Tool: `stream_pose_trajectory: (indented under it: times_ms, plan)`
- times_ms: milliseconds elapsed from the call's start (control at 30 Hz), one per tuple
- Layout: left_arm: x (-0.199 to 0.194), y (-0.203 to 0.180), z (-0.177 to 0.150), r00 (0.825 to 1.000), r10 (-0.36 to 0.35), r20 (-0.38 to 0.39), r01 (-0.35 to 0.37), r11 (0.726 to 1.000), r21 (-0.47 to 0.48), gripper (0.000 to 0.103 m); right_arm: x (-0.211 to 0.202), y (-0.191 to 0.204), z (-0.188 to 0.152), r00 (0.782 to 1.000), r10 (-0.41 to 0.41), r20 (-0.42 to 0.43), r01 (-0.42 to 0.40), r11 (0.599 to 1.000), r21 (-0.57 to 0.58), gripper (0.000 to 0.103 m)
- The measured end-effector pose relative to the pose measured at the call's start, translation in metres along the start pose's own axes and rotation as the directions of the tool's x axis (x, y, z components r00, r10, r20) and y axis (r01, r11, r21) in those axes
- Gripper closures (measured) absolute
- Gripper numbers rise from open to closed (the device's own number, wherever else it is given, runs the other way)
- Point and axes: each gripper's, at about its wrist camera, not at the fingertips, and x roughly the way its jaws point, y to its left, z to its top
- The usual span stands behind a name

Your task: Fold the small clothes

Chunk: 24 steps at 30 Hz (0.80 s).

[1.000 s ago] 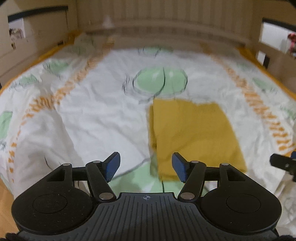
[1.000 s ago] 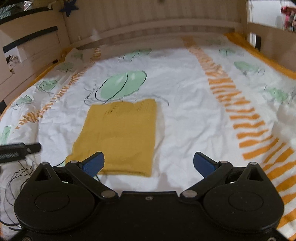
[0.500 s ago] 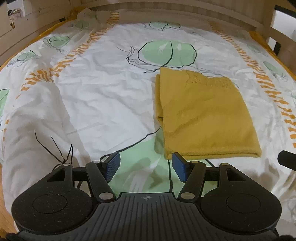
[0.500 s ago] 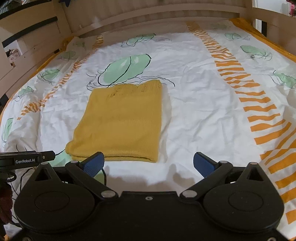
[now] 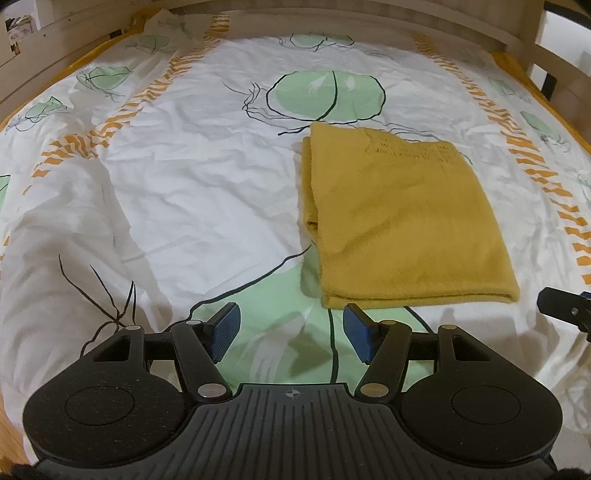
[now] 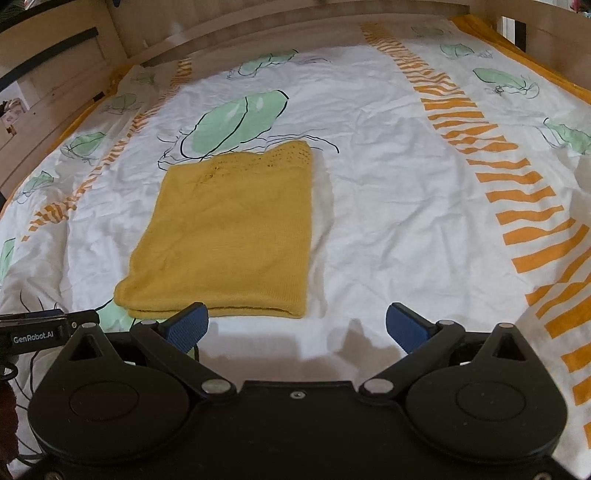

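Now both grippers' fingers gape empty near the folded yellow garment on the bedsheet.

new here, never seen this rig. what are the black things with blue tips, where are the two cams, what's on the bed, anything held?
No robot arm here: a person carries a handheld two-finger gripper in each hand. Each picture comes from a fisheye camera on one gripper, looking forward along its blue-padded fingers. The left gripper and right gripper both stand open and hold nothing. On the patterned bedsheet lies a mustard-yellow knitted garment, already folded into a flat rectangle; in the right view it is the same garment. Both grippers hover just short of its near edge. A wooden bed frame surrounds the bed.
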Motion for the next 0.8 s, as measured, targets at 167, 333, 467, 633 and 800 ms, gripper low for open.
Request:
stream_pose_trajectory:
  times_ms: [167,333,467,633,800]
  plan:
    - [0.0005,-0.001,0.0005,1.0,0.001,-0.004,-0.001,1.0,0.004,0.043,0.0031,-0.0015,0.0002,1.0,-0.002,-0.007,0.002,1.0,0.005,0.001]
    - [0.0006,-0.0019,0.0009,1.0,-0.001,-0.005,0.001,1.0,0.009,0.043,0.0043,-0.0029,0.0009,1.0,-0.003,-0.01,0.003,1.0,0.009,0.001]
    - [0.001,-0.0031,0.0012,1.0,-0.003,-0.004,0.003,1.0,0.01,0.043,0.0047,-0.0033,0.001,1.0,-0.002,-0.009,0.003,1.0,0.009,0.001]
    - [0.0008,-0.0041,0.0008,1.0,-0.004,-0.007,0.005,1.0,0.011,0.043,0.0061,-0.0037,0.0015,1.0,0.0,-0.01,0.0,1.0,0.01,0.001]
    - [0.0004,-0.0051,0.0007,1.0,-0.006,-0.007,0.006,1.0,0.011,0.043,0.0073,-0.0026,0.002,1.0,0.003,-0.012,-0.003,1.0,0.011,0.001]
